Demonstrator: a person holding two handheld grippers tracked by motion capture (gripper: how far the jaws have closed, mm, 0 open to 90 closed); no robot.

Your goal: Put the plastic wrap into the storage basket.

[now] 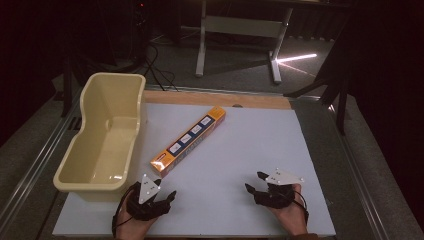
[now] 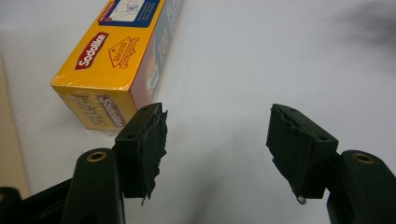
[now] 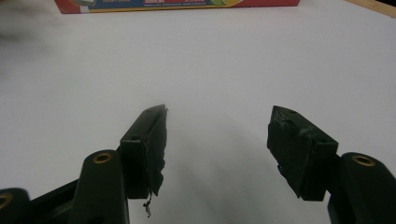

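Both grippers sit low at the near edge of the white table top [image 1: 260, 145], and by my read this is the approach step, with nothing picked up yet. The long orange-and-yellow cardboard box [image 1: 189, 141] lies flat mid-table, running from about 7 o'clock to 1 o'clock, its near end just beside the cream plastic tub [image 1: 102, 137], which stands at 9 o'clock.

The left gripper [image 1: 162, 196] is the closer one. In the left gripper view its jaws stand wide apart and empty, and the box end [image 2: 100, 81] sits at 11 o'clock, just past the left-hand pad [image 2: 152, 140], apart from it as far as I can tell.

The right gripper [image 1: 254, 181] is well apart from the box; in its own view the jaws gape wide over bare table, with the box's long side [image 3: 177, 4] far off at 12 o'clock.

Next, I'd say, the left gripper must swing toward 11 o'clock so the jaws straddle the box's narrow width, then close.
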